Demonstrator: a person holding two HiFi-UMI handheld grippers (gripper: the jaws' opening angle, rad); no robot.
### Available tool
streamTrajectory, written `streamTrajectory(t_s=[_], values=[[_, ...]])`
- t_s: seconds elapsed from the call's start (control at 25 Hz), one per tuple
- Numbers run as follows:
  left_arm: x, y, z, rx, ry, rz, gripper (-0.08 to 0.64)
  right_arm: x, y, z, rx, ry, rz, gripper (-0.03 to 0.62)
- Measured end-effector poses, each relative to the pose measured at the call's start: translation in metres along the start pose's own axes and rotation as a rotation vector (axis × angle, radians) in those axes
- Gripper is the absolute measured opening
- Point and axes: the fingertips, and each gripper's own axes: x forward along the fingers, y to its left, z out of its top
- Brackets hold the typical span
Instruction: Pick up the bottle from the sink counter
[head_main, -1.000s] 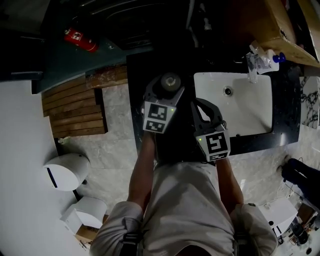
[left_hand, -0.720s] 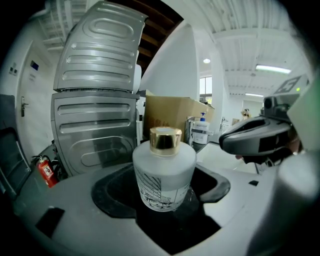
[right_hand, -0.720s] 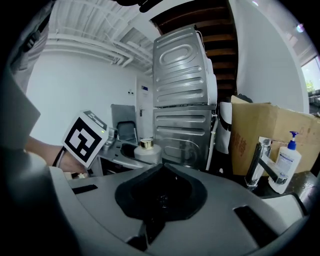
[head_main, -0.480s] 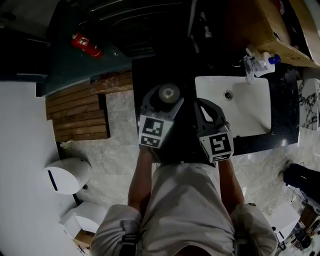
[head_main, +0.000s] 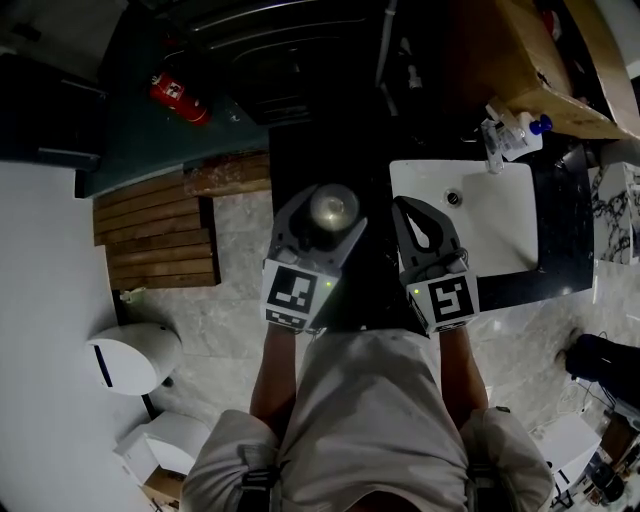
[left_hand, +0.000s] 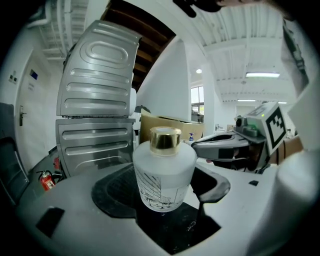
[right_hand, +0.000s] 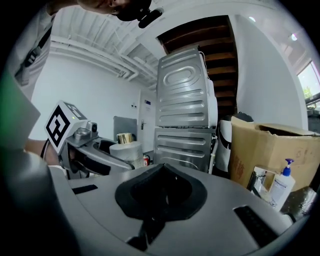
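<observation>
A frosted white bottle (left_hand: 164, 172) with a gold cap (left_hand: 165, 139) stands upright between the black pads of my left gripper (left_hand: 165, 197), which is shut on it. From above, the bottle's top (head_main: 333, 207) shows inside the left gripper (head_main: 322, 215), over the dark counter (head_main: 300, 160) left of the sink (head_main: 500, 215). My right gripper (head_main: 410, 207) hangs beside it at the sink's left rim. Its jaws (right_hand: 161, 172) are shut with nothing in them. The held bottle (right_hand: 126, 149) also appears at the left of the right gripper view.
A faucet (head_main: 492, 148) and a blue-capped pump bottle (head_main: 522, 132) stand behind the sink, next to a cardboard box (head_main: 545, 60). A metal appliance (right_hand: 185, 115) is ahead. On the floor are a fire extinguisher (head_main: 180, 98), wooden slats (head_main: 155, 230) and a white bin (head_main: 130, 355).
My left gripper has drawn back toward me with the bottle, which now looks larger and brighter from above. The right gripper has also come back a little.
</observation>
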Motion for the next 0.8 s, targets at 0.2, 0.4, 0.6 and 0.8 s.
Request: streamTrajectory(t_s=[0.2,0.4,0.6,0.8], values=[[-0.018,-0.003,0.019,0.01,-0.042,-0.002,0.321,-0.007,0.004,0.021,0.005,-0.035,0.002,-0.005],[-0.031,-0.006,0.027,0.01,-0.063,-0.003,0.321,-0.011,0.014,0.029,-0.028,-0.049,0.028,-0.006],[-0.034,-0.008,0.027,0.006,-0.066,-0.002,0.321,-0.011,0.016,0.026,-0.008,-0.042,0.022,-0.006],[-0.037,-0.004,0.026,0.006,-0.068,0.008,0.321,-0.013,0.017,0.027,-0.017,-0.039,0.018,-0.006]])
